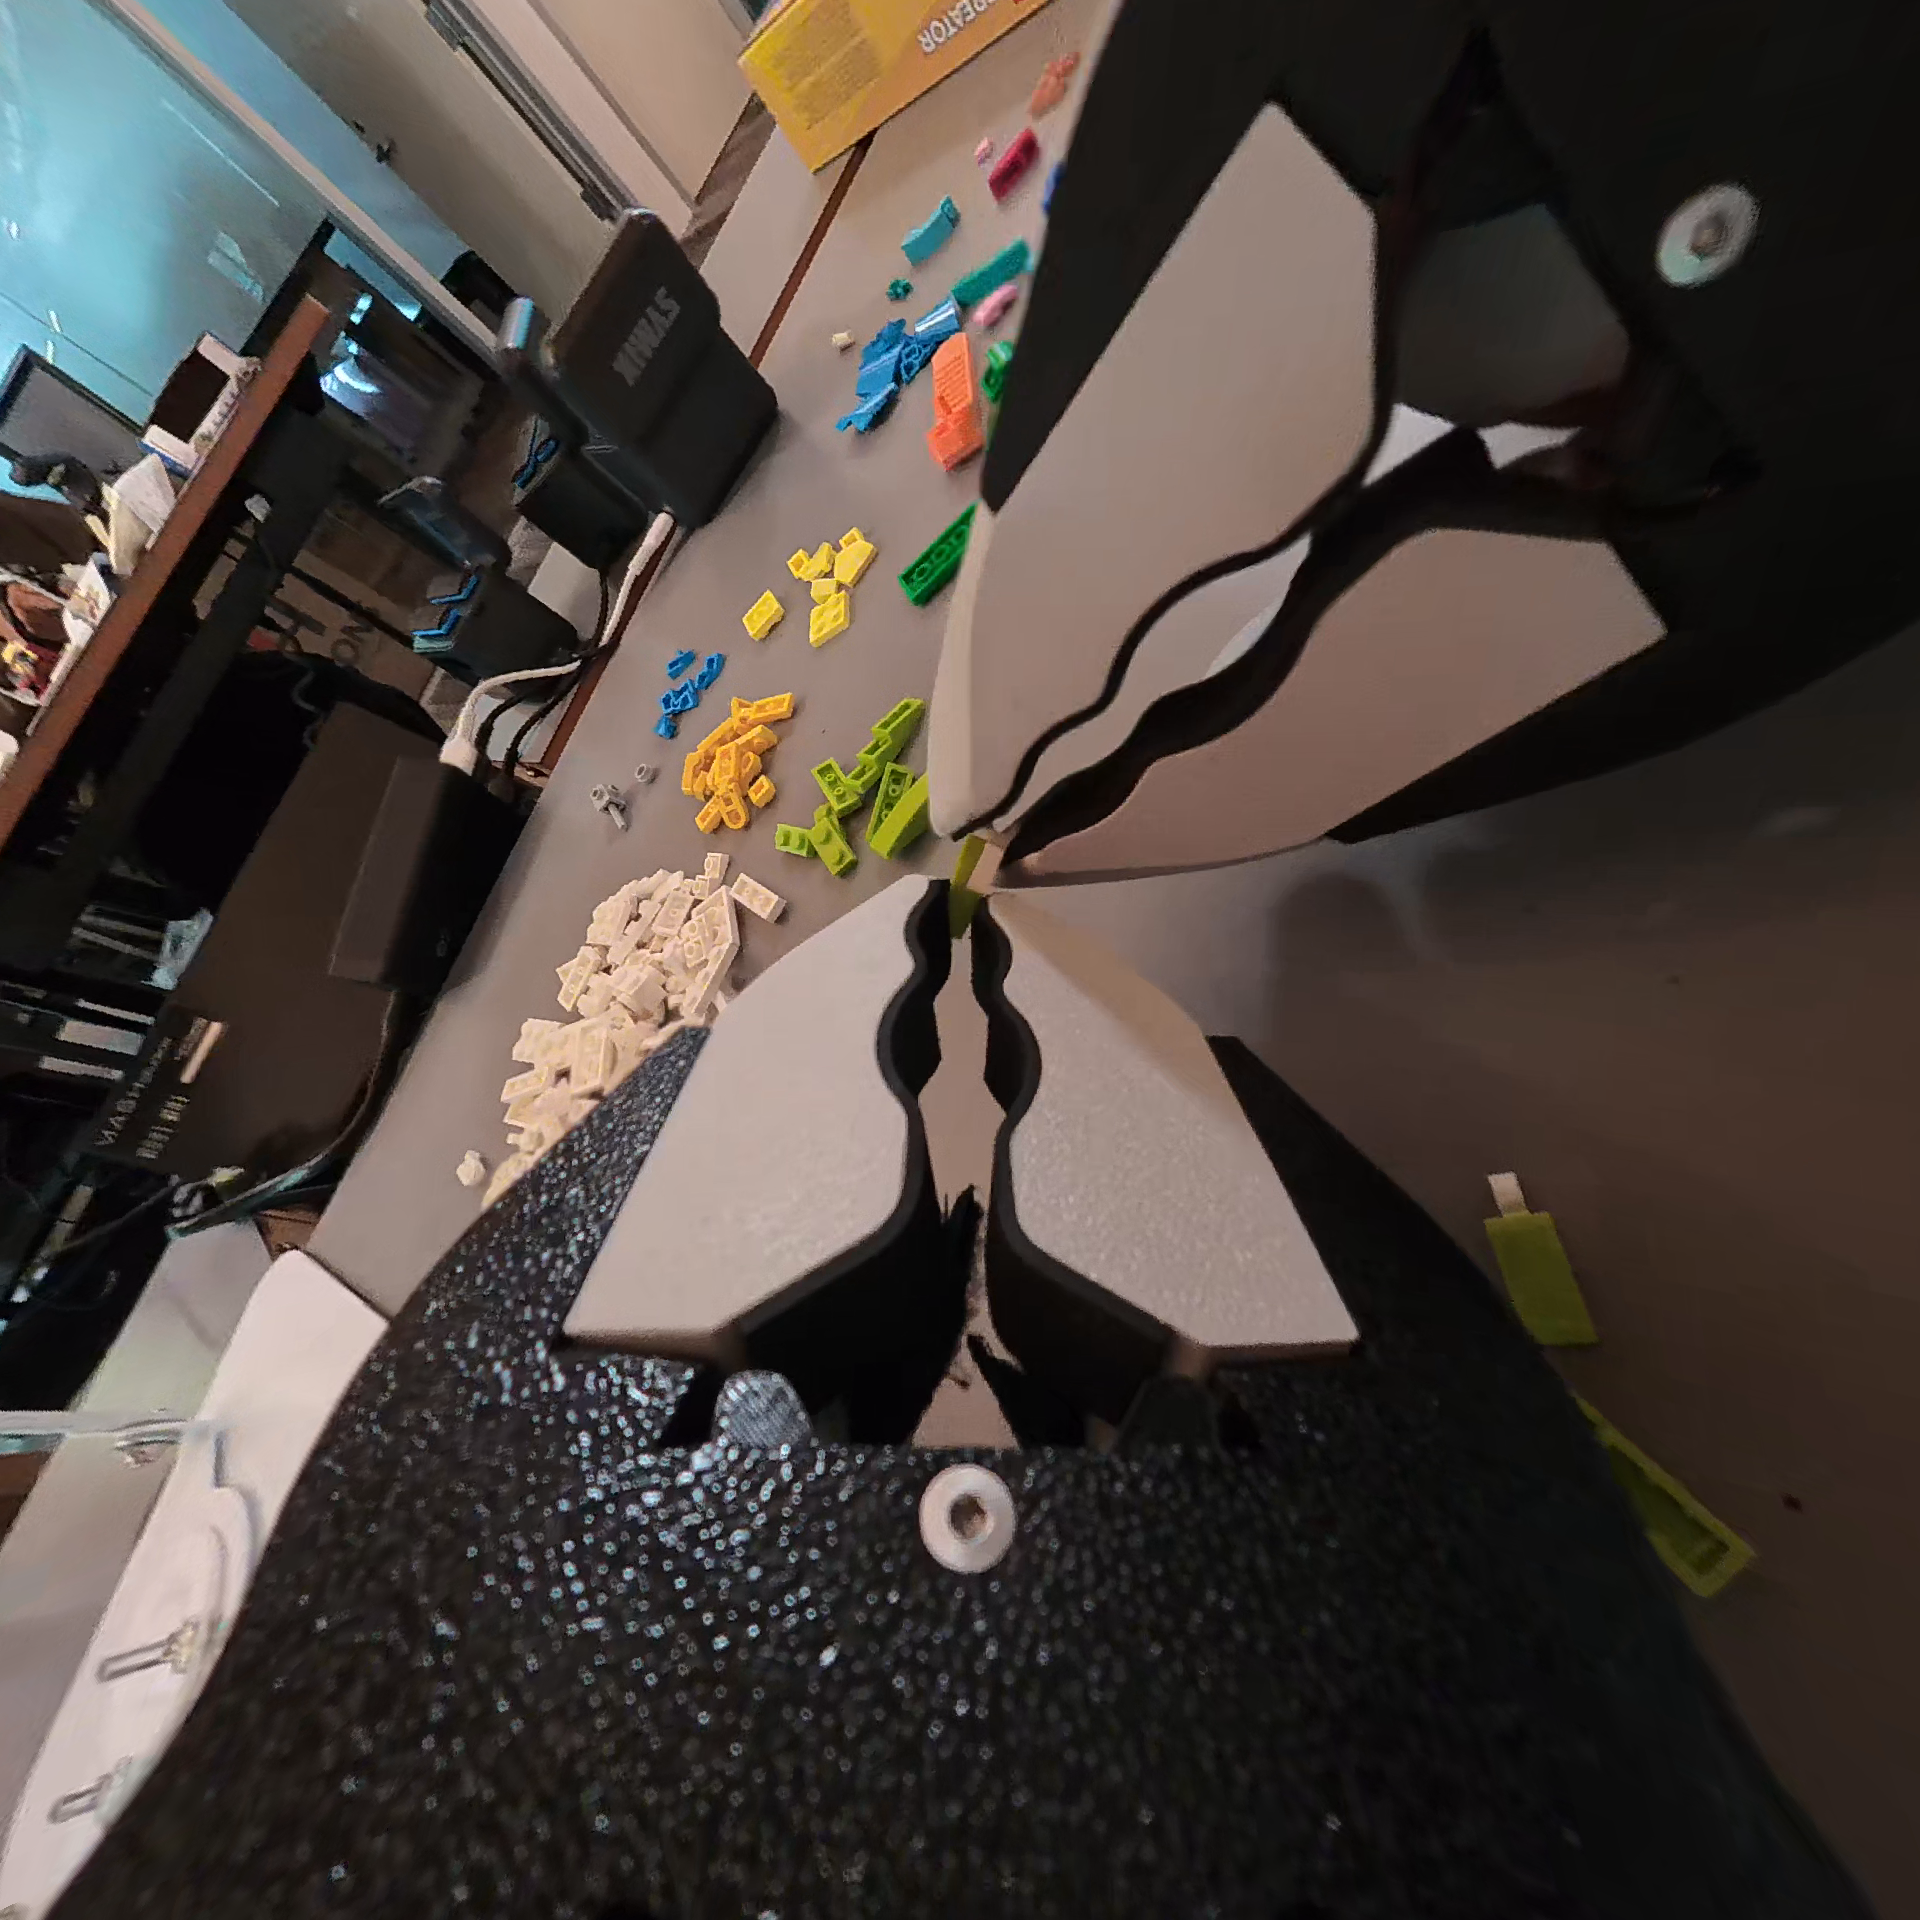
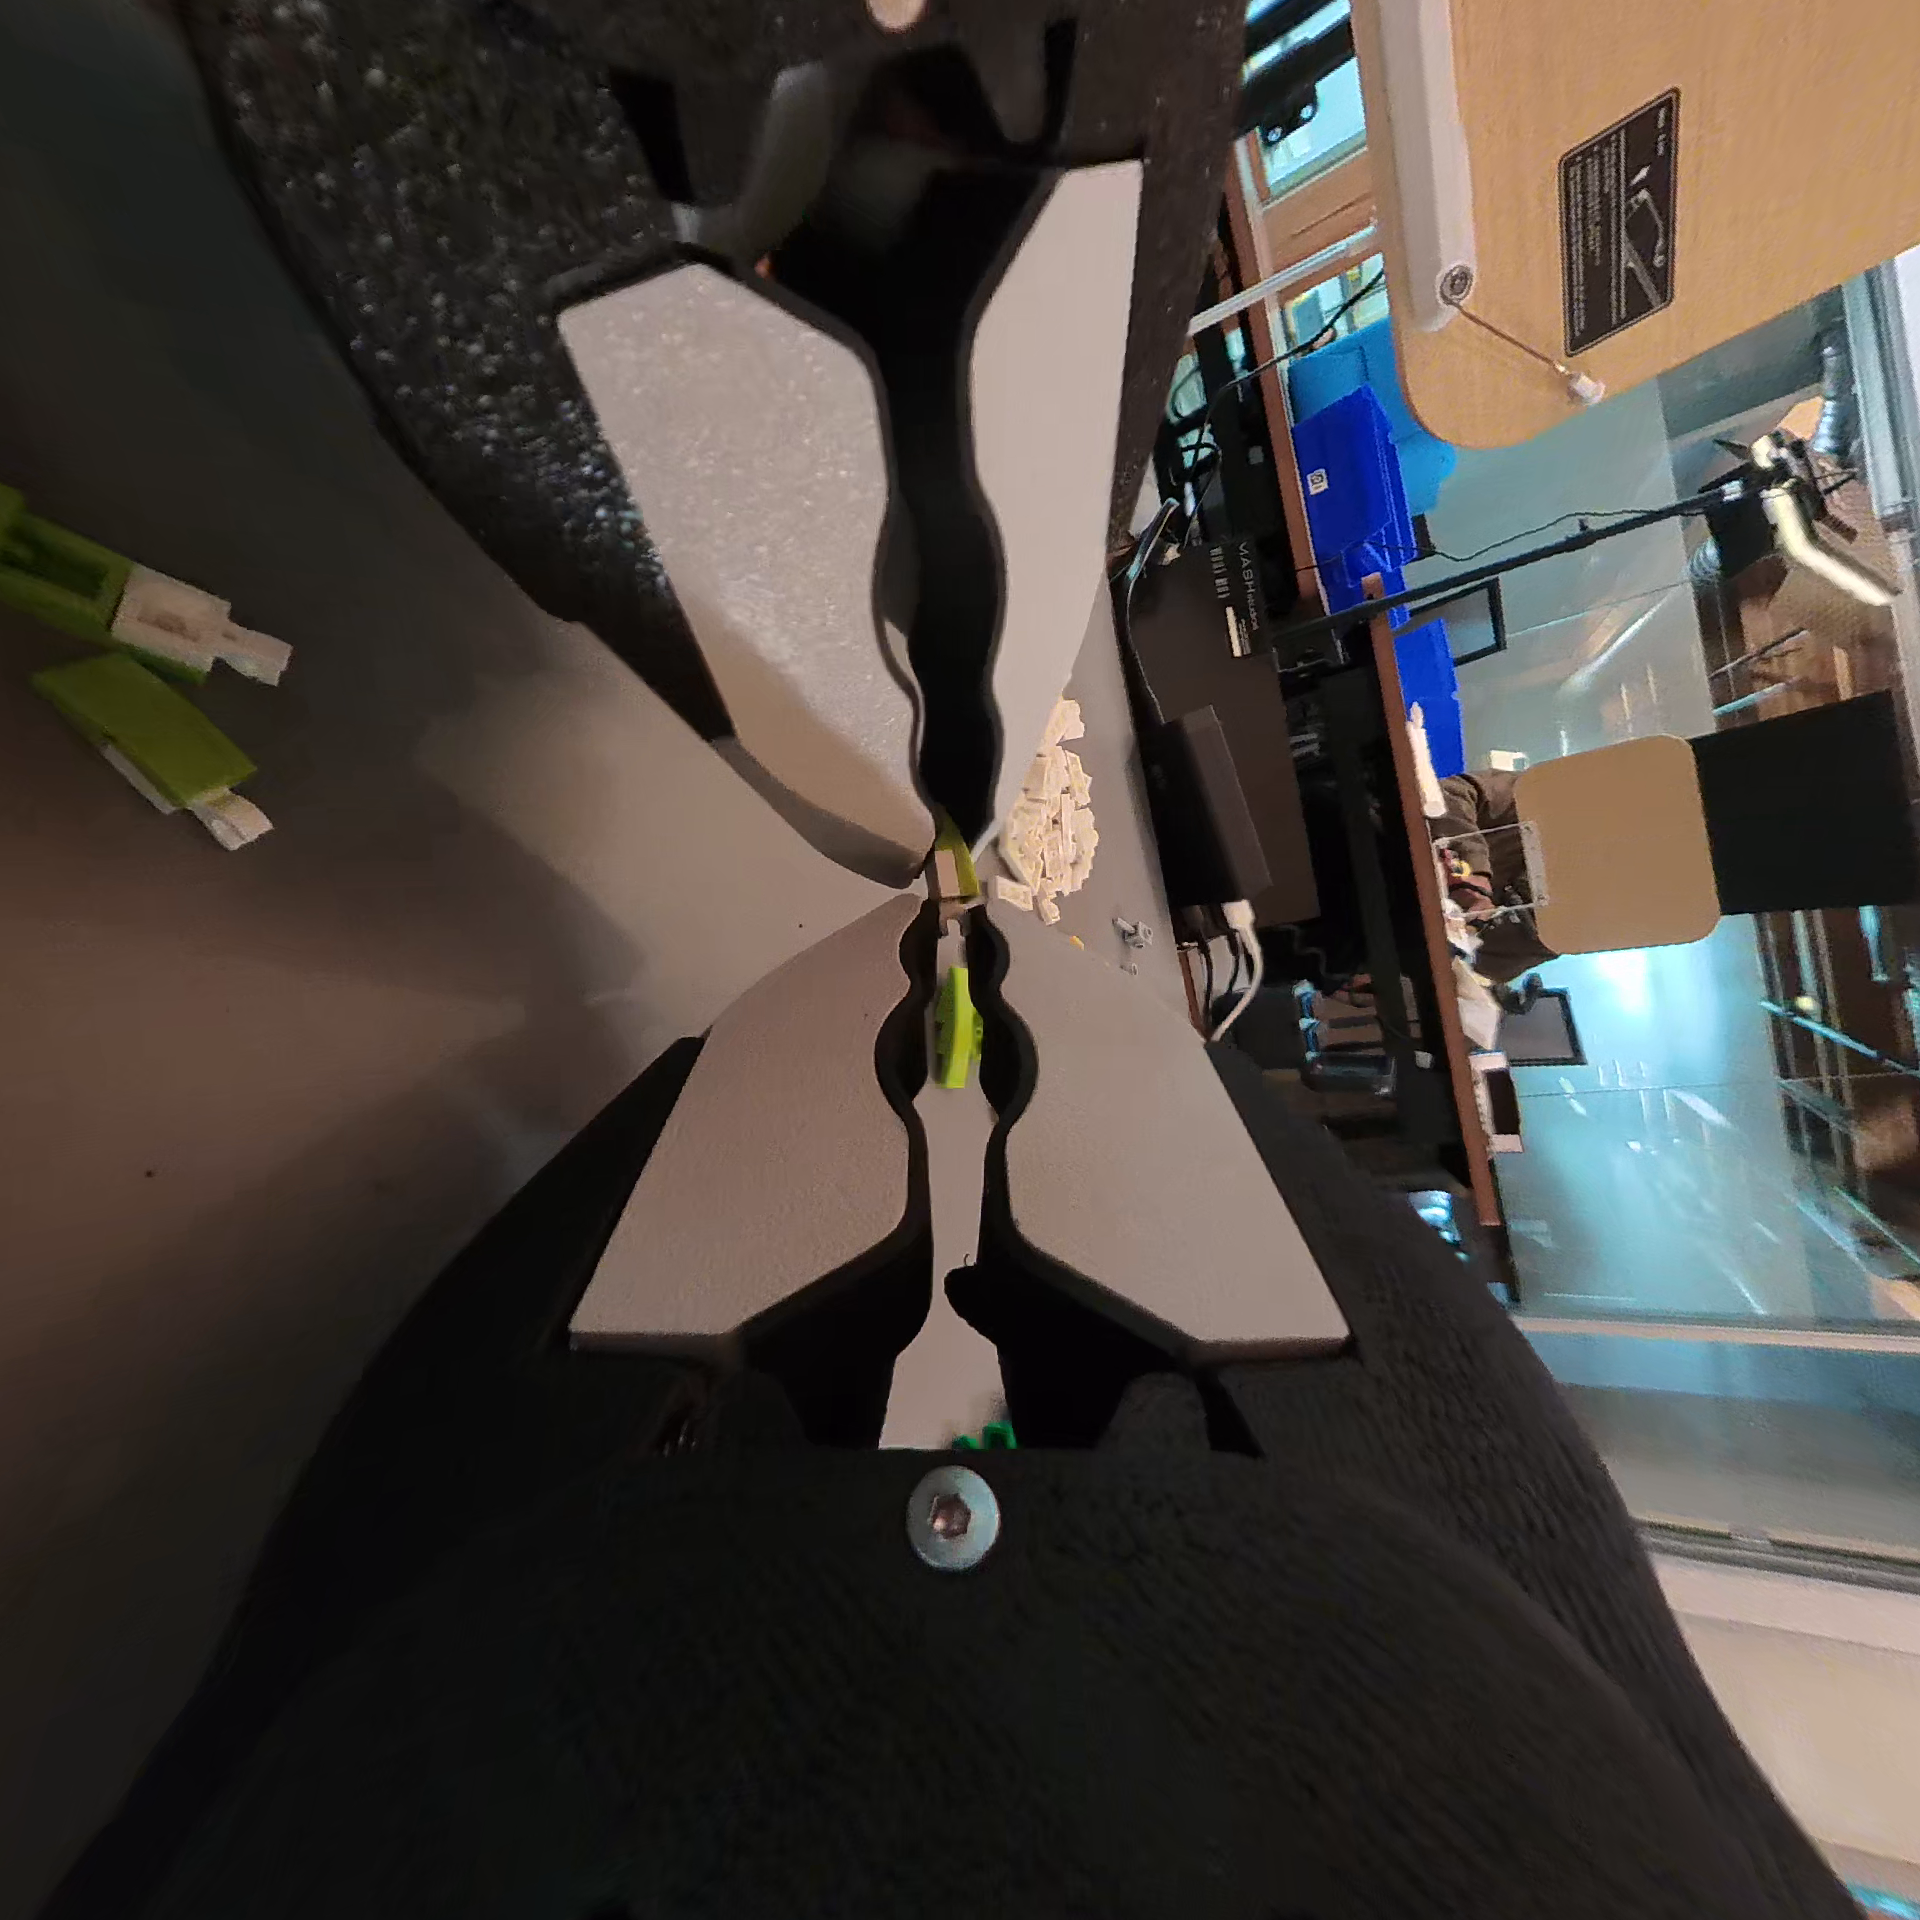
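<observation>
Grey tabletop (image 1: 1558,1039) carries sorted brick piles from nine to twelve o'clock. Both grippers meet tip to tip above it: the left gripper (image 1: 961,914) pinches a lime-green brick (image 1: 964,883), while the right gripper (image 2: 951,920) closes on that brick's white end (image 2: 943,878).

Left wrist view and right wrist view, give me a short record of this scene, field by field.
surface: grey table
left hand-held gripper: shut on a lime green brick piece
right hand-held gripper: tip to tip with the left one, shut on the white end of that piece
sorted piles: white bricks, yellow bricks, lime bricks
loose nearby: lime and white pieces
</observation>
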A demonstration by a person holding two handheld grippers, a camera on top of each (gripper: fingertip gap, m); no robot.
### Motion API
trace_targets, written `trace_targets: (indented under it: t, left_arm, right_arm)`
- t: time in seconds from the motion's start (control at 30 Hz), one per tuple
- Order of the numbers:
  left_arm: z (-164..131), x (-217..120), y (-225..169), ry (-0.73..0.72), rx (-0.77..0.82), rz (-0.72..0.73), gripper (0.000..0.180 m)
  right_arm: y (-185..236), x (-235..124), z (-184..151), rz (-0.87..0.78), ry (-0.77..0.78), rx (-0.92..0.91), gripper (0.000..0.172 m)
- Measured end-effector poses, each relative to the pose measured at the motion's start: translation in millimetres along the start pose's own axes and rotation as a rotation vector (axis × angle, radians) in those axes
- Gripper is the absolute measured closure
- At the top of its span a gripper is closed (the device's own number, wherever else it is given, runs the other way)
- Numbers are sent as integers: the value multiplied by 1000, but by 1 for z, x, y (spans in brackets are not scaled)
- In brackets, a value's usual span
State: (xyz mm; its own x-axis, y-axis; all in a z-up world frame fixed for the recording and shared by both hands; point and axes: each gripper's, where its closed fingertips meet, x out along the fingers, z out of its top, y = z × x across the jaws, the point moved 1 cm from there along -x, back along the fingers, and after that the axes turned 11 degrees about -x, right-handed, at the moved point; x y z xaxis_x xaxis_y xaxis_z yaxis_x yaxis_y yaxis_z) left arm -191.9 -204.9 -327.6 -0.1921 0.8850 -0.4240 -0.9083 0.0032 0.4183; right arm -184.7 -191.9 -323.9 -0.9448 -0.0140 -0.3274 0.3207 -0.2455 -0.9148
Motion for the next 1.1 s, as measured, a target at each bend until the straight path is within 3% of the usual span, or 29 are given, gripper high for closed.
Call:
trace_targets:
  t: [0.33,0.47,0.63,0.77,1.1]
  left_arm:
    - [-5,2,-1,5,-231,-79,176]
    - [-9,-1,-9,-24,-35,-153,176]
    - [-7,-1,-11,-57,72,-98,175]
    - [-13,2,-21,-27,102,-141,152]
    - [-12,-2,-24,-26,204,-118,163]
  right_arm:
    - [6,3,1,-21,24,-136,168]
    - [14,0,3,62,-46,-46,167]
    - [16,-3,2,130,-109,60,168]
    - [21,-4,4,158,-137,48,167]
    - [21,-4,-7,114,-99,-85,167]
